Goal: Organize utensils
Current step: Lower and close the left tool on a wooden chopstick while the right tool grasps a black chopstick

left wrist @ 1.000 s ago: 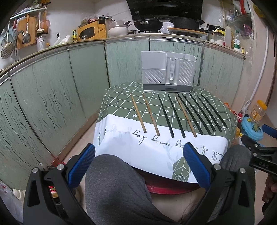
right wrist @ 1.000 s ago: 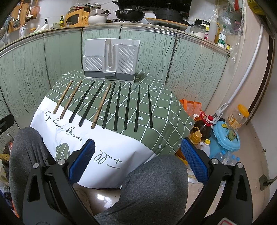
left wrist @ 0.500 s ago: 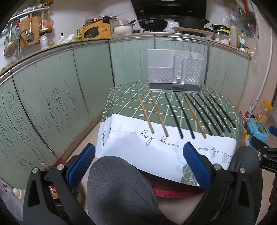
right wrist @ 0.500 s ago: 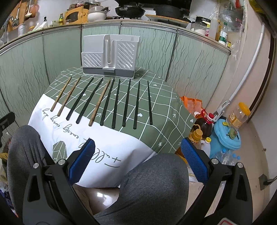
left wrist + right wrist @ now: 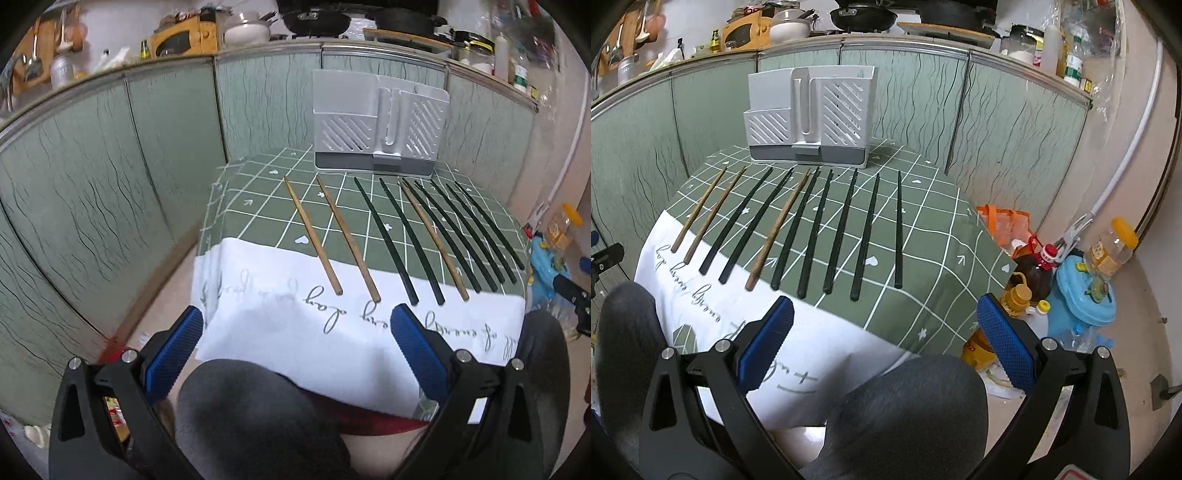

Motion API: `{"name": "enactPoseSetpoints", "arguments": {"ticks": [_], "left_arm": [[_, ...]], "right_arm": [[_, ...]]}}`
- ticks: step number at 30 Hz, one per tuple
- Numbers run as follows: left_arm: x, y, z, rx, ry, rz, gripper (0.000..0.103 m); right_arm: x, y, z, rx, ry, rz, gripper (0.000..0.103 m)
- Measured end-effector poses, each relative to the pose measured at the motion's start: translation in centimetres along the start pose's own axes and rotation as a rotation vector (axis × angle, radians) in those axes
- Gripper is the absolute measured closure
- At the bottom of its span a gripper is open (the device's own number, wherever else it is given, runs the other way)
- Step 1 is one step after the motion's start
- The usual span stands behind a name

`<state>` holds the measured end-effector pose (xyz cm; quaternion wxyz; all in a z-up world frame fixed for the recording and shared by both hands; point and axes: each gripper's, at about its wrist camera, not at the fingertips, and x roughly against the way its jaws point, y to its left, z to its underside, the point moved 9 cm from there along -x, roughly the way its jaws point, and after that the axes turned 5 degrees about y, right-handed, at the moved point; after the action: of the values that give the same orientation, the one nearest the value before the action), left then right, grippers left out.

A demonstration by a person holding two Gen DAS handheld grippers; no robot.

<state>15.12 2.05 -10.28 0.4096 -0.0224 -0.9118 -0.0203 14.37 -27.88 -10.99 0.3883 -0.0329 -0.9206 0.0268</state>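
Observation:
Several chopsticks lie side by side on a green checked tablecloth (image 5: 258, 206): three wooden chopsticks (image 5: 313, 236) (image 5: 777, 229) and several black chopsticks (image 5: 386, 240) (image 5: 842, 229). Behind them stands an upright grey and white utensil holder (image 5: 376, 125) (image 5: 810, 118). My left gripper (image 5: 293, 343) is open, low over the person's knee in front of the table's near edge. My right gripper (image 5: 884, 332) is open too, over the other knee, short of the black chopsticks. Neither holds anything.
The person's grey-trousered knees (image 5: 255, 417) (image 5: 908, 410) sit under both grippers. Oil bottles (image 5: 1034, 273), a blue lidded tub (image 5: 1084, 295) and a jar (image 5: 1112, 247) crowd the floor right of the table. Green cabinet panels (image 5: 110, 184) curve behind and left.
Both grippers have moved forward and closer to the table; the chopsticks and holder look larger. Both stay open, and nothing on the table has moved.

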Motion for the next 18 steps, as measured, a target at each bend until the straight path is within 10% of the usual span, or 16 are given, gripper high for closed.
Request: {"name": "enactPoseSetpoints", "arguments": {"ticks": [15,18], "left_arm": [[-5.9,-1.2,-2.5,-0.029,-0.012,-0.015,0.004],[-6.9,-1.3,-2.6,-0.038,-0.013,-0.023,0.023]], "right_arm": [[-5.9,-2.1,-1.6,0.001,0.044,-0.058,0.008],[-6.7,-2.7,-1.7,-0.006,0.048,-0.063,0.008]]}}
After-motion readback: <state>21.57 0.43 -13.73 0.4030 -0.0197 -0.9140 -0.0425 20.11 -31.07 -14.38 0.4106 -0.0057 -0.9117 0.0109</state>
